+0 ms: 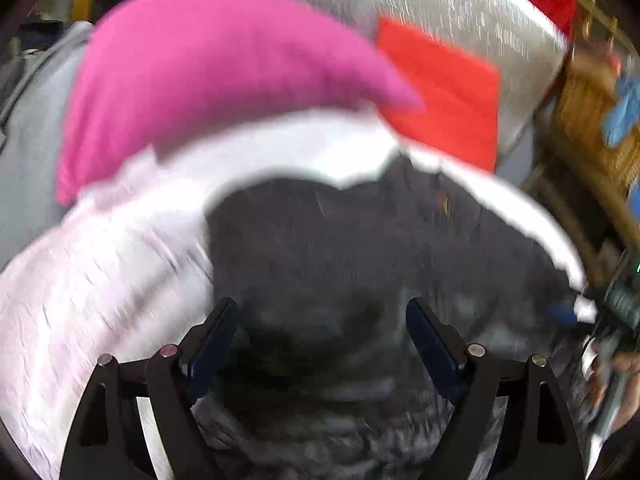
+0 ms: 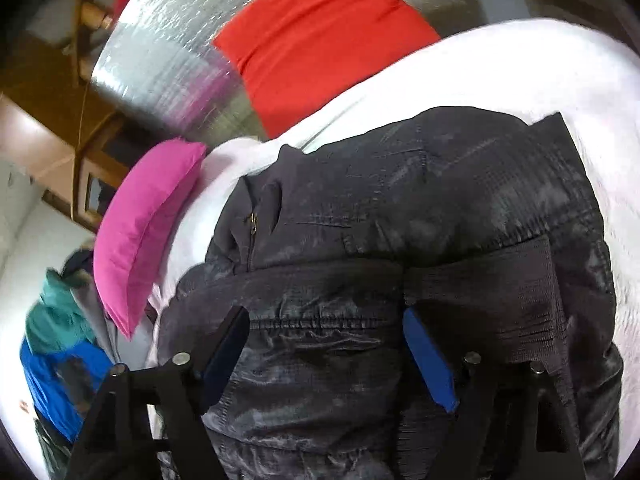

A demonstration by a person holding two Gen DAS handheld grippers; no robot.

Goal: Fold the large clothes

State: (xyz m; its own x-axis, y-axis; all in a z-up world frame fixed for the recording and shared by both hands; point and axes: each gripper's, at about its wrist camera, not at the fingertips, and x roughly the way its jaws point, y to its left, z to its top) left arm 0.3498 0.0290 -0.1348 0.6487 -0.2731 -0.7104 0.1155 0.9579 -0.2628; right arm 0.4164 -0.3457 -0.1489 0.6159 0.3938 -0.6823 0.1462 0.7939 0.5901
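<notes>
Left tool (image 1: 322, 316) is released, jaws wide, w/ the black jacket (image 1: 360, 248) under and between the fingers; no pad presses on the cloth as far as the blurred picture shows. Right tool (image 2: 326, 330) is also released, jaws spread over the jacket's (image 2: 400, 208) gathered hem, pads apart from the cloth at both sides, nothing clamped.

Jacket is a dark puffy one w/ a zip at the collar. It lies spread on a white sheet (image 2: 520, 64) that covers the bed, approx. in the middle of it, collar toward the pillow side.

Pink pillow (image 2: 144, 232) lies at the sheet's edge just beside the jacket's collar; in the left wrist view the pink pillow (image 1: 208, 76) is beyond the jacket. Red cloth (image 2: 320, 36) lies at the far edge of the sheet, partly on a silver quilted cover (image 2: 168, 52).

Beyond the bed edge: a pile of blue and green clothes (image 2: 56, 340) low at one side, wooden furniture (image 2: 44, 128) behind.
</notes>
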